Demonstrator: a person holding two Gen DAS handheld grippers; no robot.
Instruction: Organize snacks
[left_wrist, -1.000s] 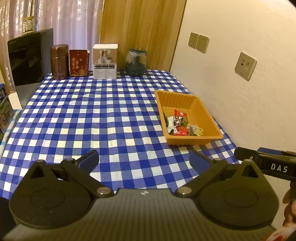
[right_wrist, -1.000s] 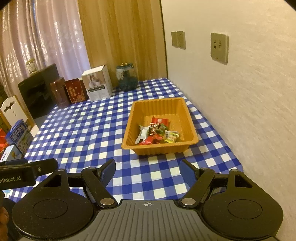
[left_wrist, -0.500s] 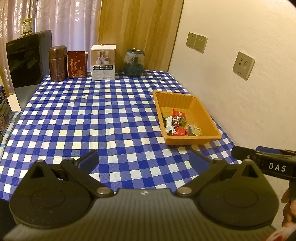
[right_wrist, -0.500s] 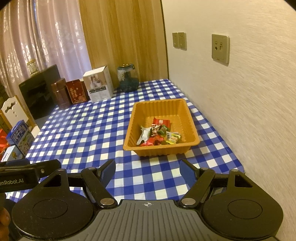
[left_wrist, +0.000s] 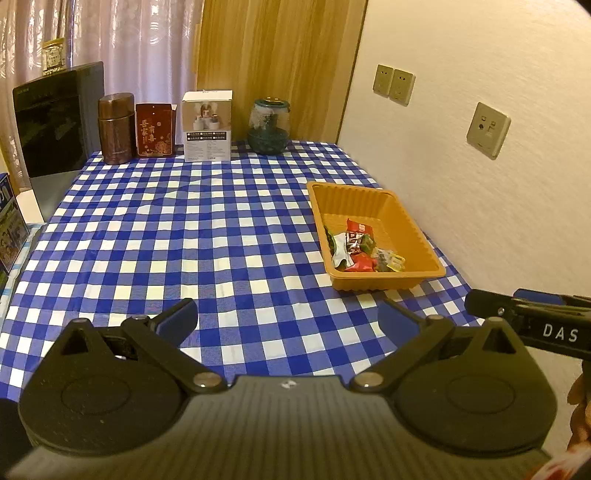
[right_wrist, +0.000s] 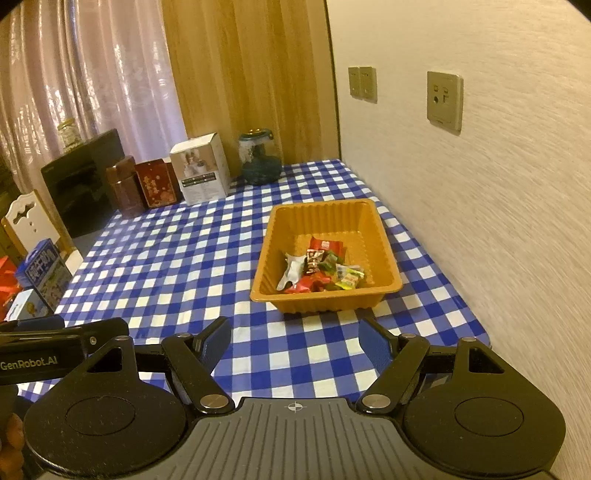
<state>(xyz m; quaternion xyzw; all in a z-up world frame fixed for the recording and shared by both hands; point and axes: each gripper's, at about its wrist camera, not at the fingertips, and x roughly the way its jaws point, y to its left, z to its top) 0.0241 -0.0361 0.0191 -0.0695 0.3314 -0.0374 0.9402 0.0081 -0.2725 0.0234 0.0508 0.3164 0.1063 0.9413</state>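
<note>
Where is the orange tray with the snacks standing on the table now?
In both wrist views the orange tray stands on the checked tablecloth at its right side, near the white wall, with the snacks heaped at its near end.

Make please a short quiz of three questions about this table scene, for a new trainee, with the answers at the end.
1. True or false: the snacks lie inside the orange tray.
2. Which object stands nearest the wooden panel at the back of the table: A) the glass jar, B) the brown canister, C) the red tin?
3. What do the left gripper and the right gripper hold at this moment?

Key
1. True: they are heaped at the tray's near end.
2. A.
3. Nothing: both have open jaws over the checked tablecloth, short of the tray.
</note>
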